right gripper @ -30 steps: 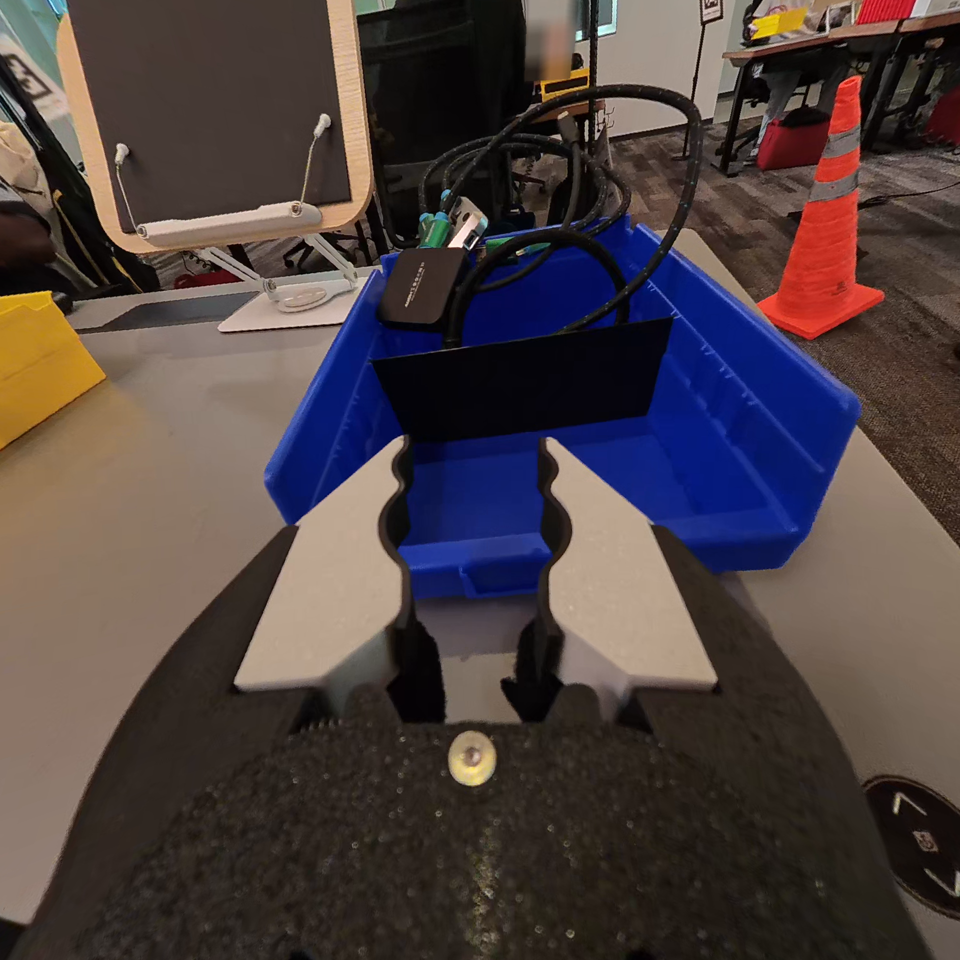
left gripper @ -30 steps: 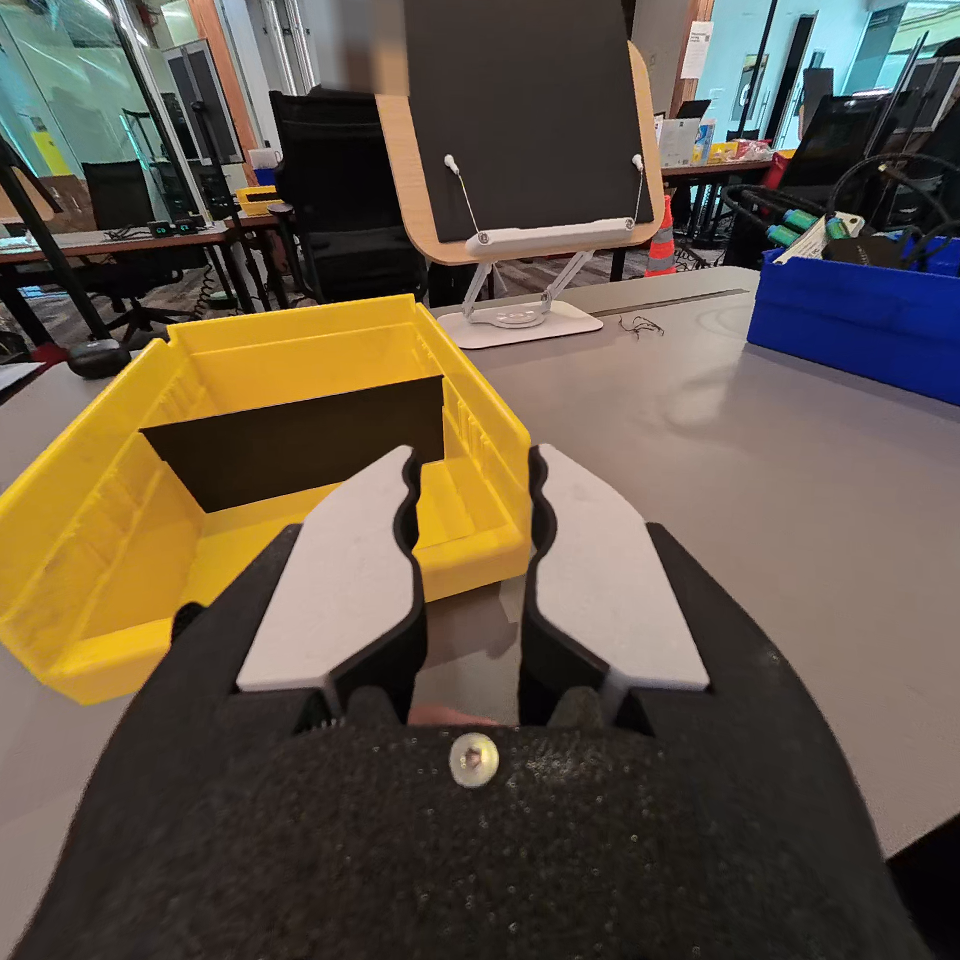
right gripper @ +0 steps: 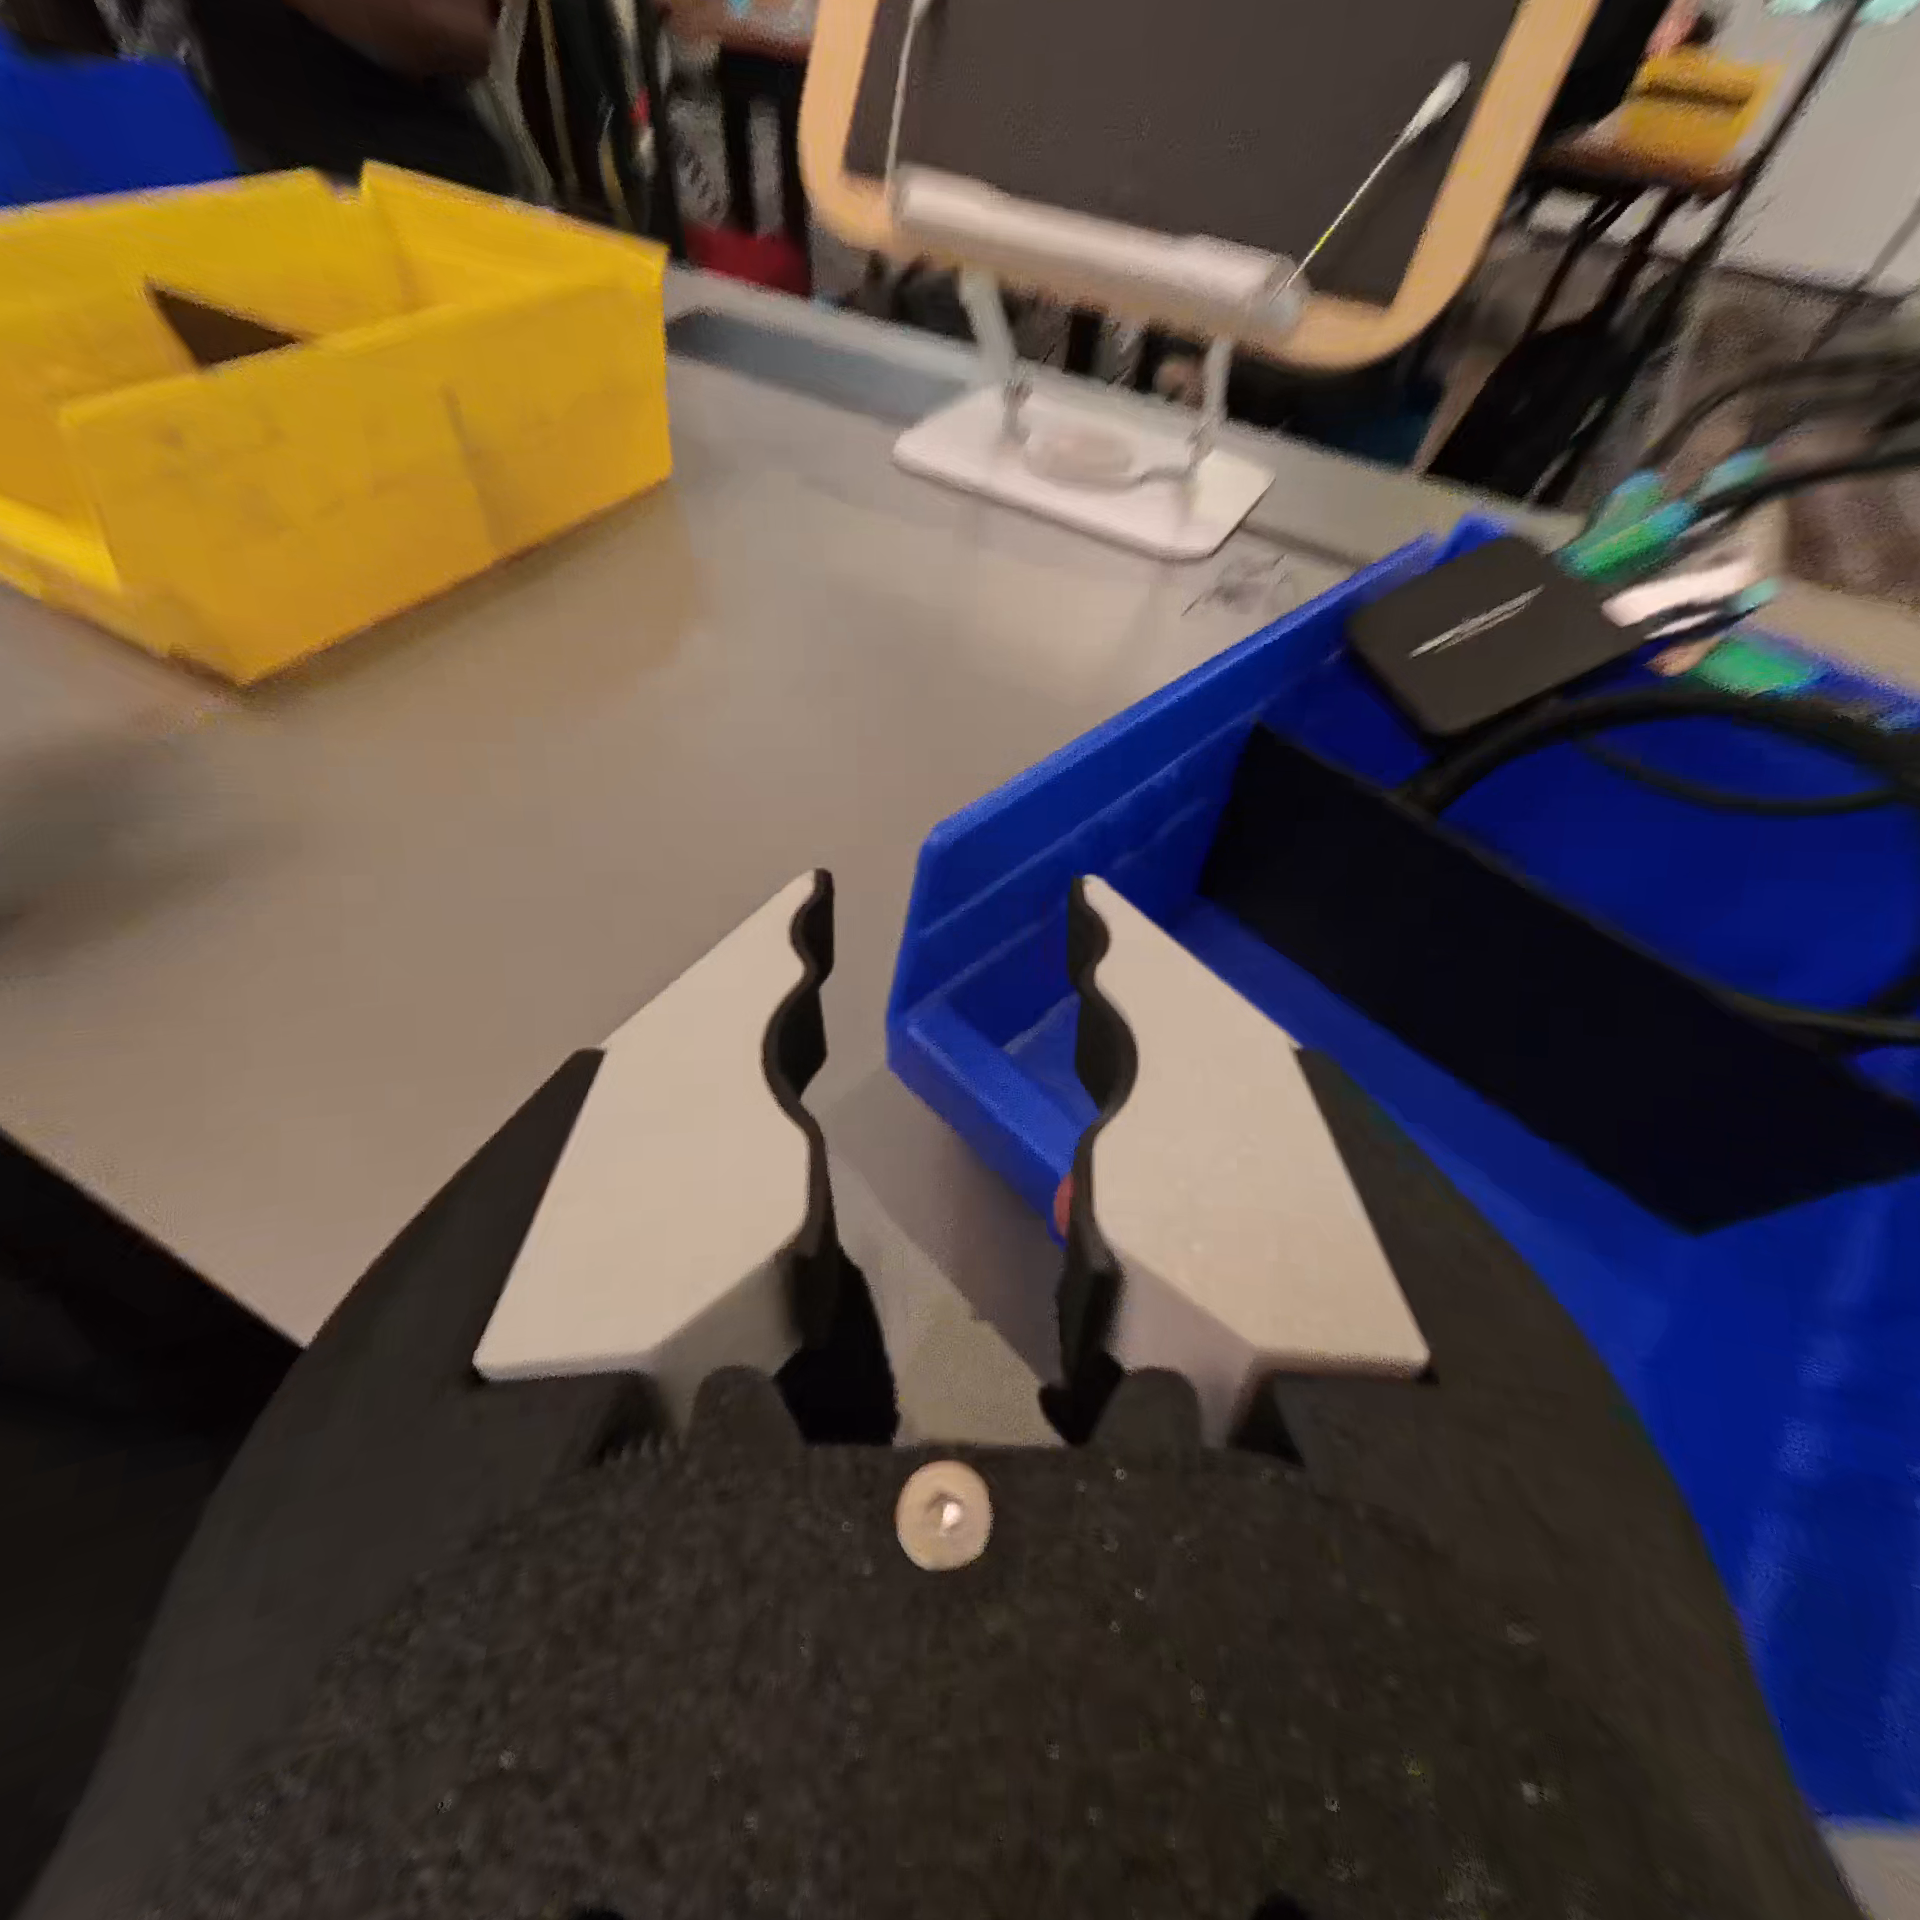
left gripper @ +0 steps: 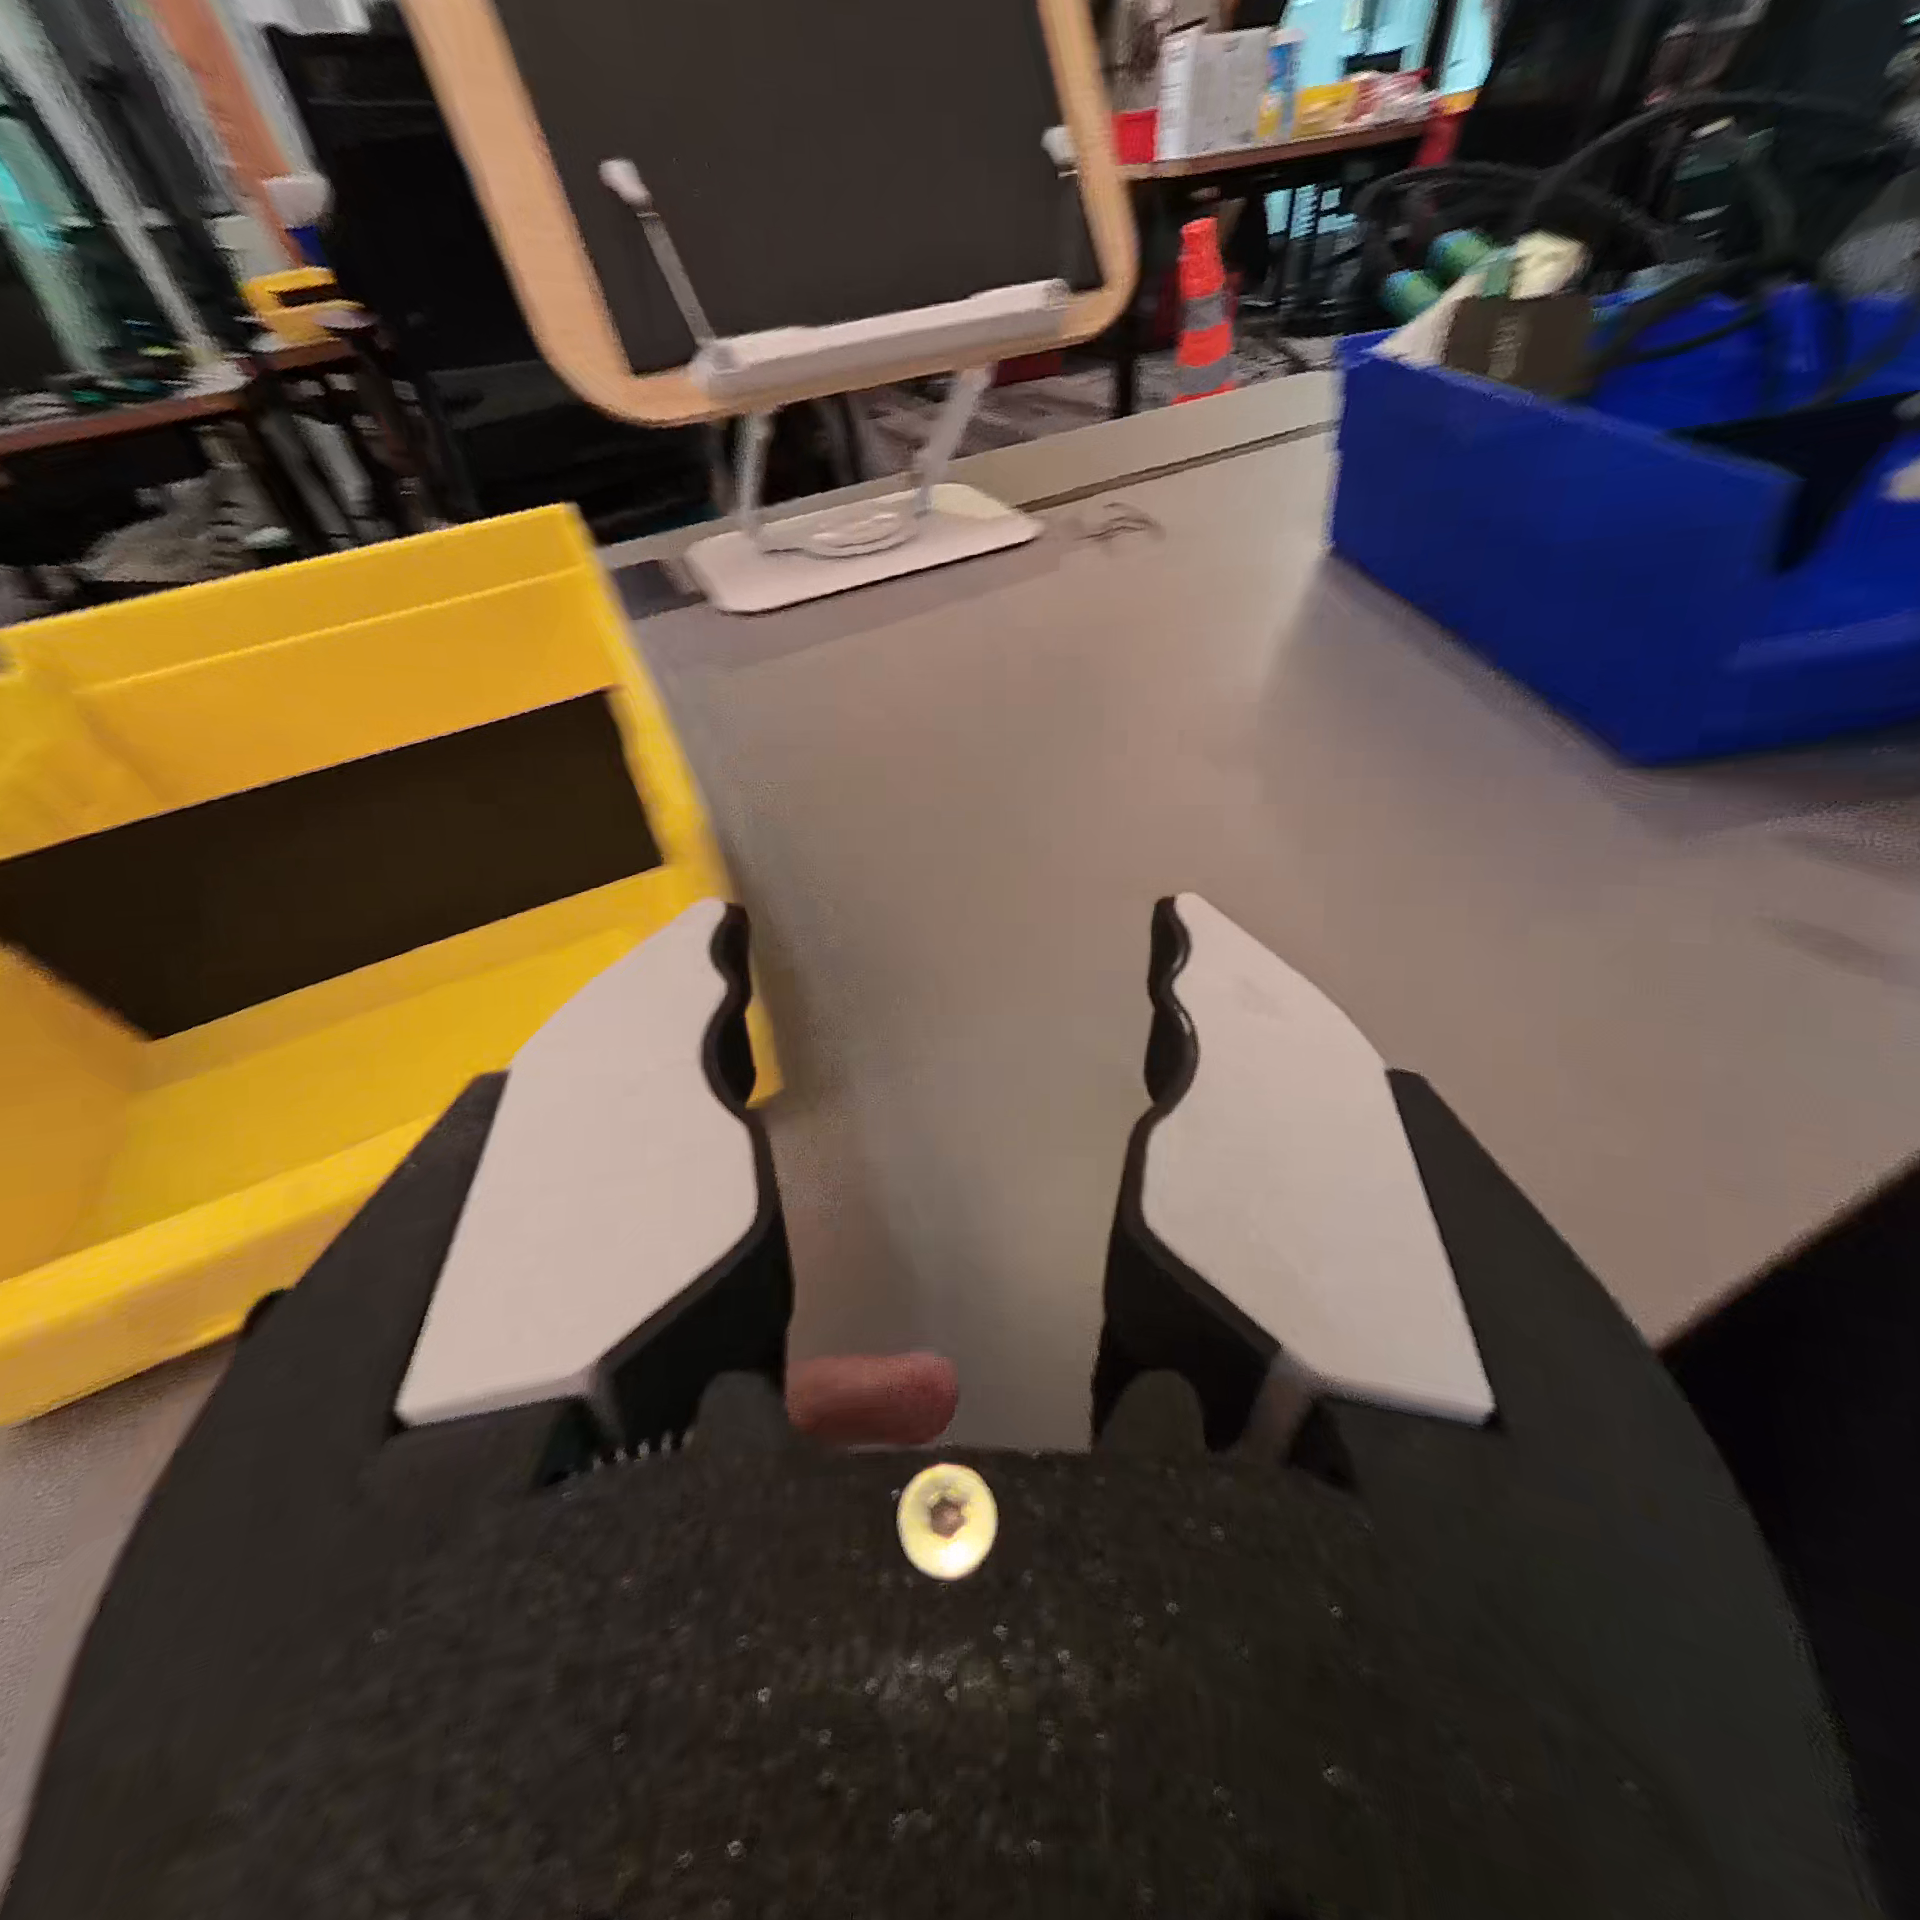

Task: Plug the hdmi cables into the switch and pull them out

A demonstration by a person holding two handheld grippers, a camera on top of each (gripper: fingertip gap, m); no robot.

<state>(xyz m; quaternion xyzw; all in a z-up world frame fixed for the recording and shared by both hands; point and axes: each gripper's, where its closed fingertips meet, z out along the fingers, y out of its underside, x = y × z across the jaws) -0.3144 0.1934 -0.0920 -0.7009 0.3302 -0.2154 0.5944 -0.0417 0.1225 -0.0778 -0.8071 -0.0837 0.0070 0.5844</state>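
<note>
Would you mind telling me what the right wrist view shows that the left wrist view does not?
Only the right wrist view shows the top of the black switch resting on the blue bin's rim, and the open right hand-held gripper.

Only the left wrist view shows the orange cone and the open left hand-held gripper, both hand-held grippers holding nothing.

Both share the yellow bin, blue bin, tablet stand, cables and grey table.

room: office | grey table (left gripper: 1039,790) | dark desks (left gripper: 125,416) behind (blurred) | orange cone (left gripper: 1203,312)
</note>
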